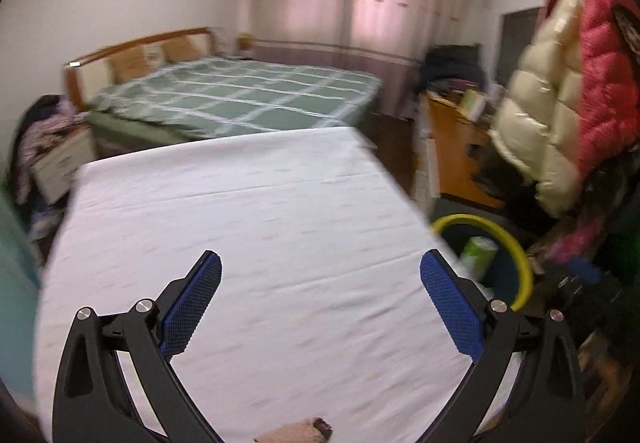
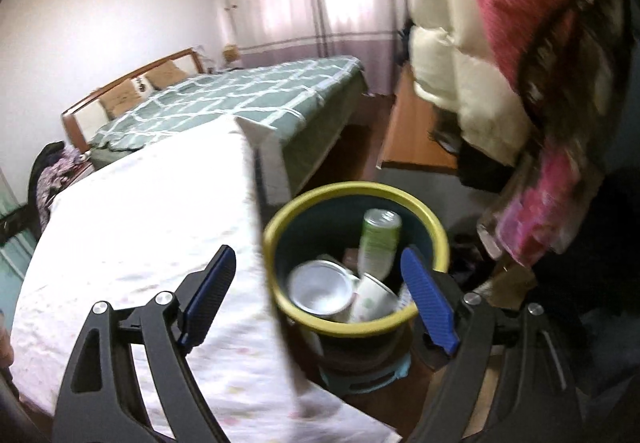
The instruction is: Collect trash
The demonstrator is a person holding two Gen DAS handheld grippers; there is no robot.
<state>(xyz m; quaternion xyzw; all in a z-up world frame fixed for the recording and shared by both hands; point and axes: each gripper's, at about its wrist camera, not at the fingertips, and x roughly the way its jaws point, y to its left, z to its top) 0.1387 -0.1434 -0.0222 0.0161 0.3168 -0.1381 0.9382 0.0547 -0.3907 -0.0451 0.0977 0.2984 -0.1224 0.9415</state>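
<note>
Gaping wide and empty, the left gripper [image 1: 320, 279] overhangs wrinkled white cloth [image 1: 240, 203]; the right gripper [image 2: 316, 275], equally spread, overhangs the round yellow-rimmed bin [image 2: 276, 227] holding a bottle [image 2: 378, 241].

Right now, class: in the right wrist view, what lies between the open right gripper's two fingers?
The white tablecloth's edge and the yellow-rimmed bin lie between the right gripper's fingers, with a bowl and green bottle inside.

Spread tongs [image 2: 316, 263] hover over the littered bin [image 2: 280, 219].
</note>
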